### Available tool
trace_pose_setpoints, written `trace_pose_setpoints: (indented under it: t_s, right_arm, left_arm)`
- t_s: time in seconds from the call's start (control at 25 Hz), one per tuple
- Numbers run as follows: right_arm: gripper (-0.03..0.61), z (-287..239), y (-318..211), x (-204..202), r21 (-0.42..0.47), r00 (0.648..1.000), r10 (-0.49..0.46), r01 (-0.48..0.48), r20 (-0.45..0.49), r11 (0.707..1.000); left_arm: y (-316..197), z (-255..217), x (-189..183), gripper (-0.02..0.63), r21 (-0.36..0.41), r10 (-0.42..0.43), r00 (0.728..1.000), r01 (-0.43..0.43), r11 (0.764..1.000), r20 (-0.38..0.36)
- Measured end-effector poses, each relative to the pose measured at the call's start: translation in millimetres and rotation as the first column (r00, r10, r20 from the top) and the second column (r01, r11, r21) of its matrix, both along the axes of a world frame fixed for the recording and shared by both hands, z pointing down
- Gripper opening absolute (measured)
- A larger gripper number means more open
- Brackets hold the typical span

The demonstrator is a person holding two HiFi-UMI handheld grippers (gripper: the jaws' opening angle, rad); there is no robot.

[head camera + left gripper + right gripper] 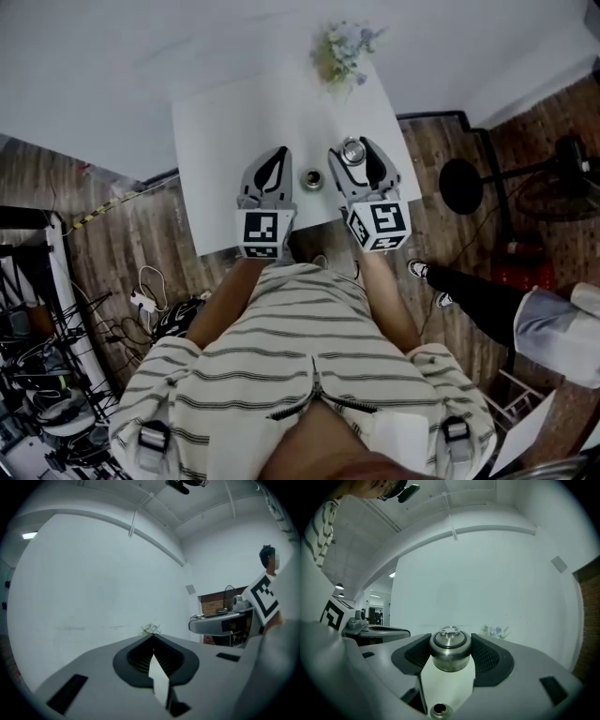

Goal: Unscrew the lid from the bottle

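Striped clothing (309, 375) of the person fills the bottom of the head view, and both grippers are held out beyond it over a white table (234, 122). Each gripper carries its marker cube at the near end, the left cube (262, 232) and the right cube (380, 223).

The right gripper (358, 155) grasps the lid (450, 651). Its two dark ribbed pads (490, 656) stand apart and press on the sides of the lid. The lid is a round steel cap with a black ring near the top and a small clear knob above that. It sits upright between the jaws, close to their tips.

The bottle (312, 178) stands on the table with its mouth open and no lid on it. In the head view it lies between the two grippers, just beside the inner jaw of each. In the right gripper view its open mouth (439, 709) shows below the jaws and nearer the camera than the held lid.

The left gripper (153, 639) is clenched, its jaws meeting at the tips with nothing between them. Only a thin strip of white table shows through the gap behind the tips.

Well beyond both sets of jaws, at the far edge of the table, is a small bunch of flowers (342, 52). It appears just past the left jaw tips in the left gripper view. Another person's leg (469, 291) is on the wooden floor, off to the right of the right gripper.
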State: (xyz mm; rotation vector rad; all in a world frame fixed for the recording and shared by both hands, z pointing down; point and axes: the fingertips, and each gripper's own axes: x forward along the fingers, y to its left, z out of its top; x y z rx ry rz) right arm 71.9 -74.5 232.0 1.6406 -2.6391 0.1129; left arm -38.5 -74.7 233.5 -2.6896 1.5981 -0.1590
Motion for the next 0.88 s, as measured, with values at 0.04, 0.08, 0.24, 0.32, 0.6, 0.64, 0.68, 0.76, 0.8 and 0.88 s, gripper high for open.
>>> trace_pose_setpoints:
  t_s: [0.04, 0.08, 0.24, 0.32, 0.6, 0.64, 0.68, 0.76, 0.8, 0.88]
  right_arm:
    - [0.272, -3, -1, 3, 0.007, 1.000, 0.005, -0.005, 0.002, 1.000]
    - [0.272, -5, 0, 4, 0.013, 1.000, 0.009, -0.009, 0.003, 1.000]
    - [0.272, -17, 4, 6, 0.029, 1.000, 0.024, -0.024, -0.008, 0.999]
    - [0.272, -21, 5, 6, 0.034, 1.000, 0.028, -0.028, -0.011, 0.999]
    - [0.271, -21, 4, 13, 0.047, 0.999, 0.038, -0.038, -0.004, 0.998]
    - [0.270, -21, 4, 13, 0.047, 0.999, 0.038, -0.038, -0.004, 0.998]
    - [0.270, -20, 4, 13, 0.048, 0.999, 0.038, -0.038, -0.004, 0.998]
    - [0.272, -20, 4, 12, 0.050, 0.999, 0.035, -0.035, -0.003, 0.998]
    - [0.271, -20, 3, 12, 0.051, 0.999, 0.033, -0.033, -0.002, 0.998]
    - [0.272, -20, 2, 11, 0.056, 1.000, 0.029, -0.029, -0.001, 0.998]
  left_arm:
    - [0, -3, 2, -0.003, 0.006, -0.001, 1.000, 0.001, 1.000, 0.003]
    - [0, -6, 2, -0.003, 0.009, -0.003, 1.000, 0.003, 1.000, 0.006]
    - [6, -20, 1, -0.003, 0.022, -0.001, 1.000, 0.001, 1.000, 0.001]
    - [7, -26, 0, -0.003, 0.035, 0.000, 1.000, 0.000, 0.999, 0.000]
    - [7, -32, 3, -0.003, 0.056, -0.006, 1.000, 0.006, 0.998, -0.001]
    - [7, -32, 3, -0.003, 0.057, -0.007, 1.000, 0.007, 0.998, 0.000]
    - [8, -31, 3, -0.003, 0.057, -0.007, 1.000, 0.007, 0.998, 0.001]
    - [9, -31, 3, -0.003, 0.058, -0.006, 1.000, 0.005, 0.998, 0.002]
    - [9, -31, 4, -0.003, 0.060, -0.005, 1.000, 0.005, 0.998, 0.002]
    - [9, -31, 4, -0.003, 0.065, -0.005, 1.000, 0.005, 0.998, 0.001]
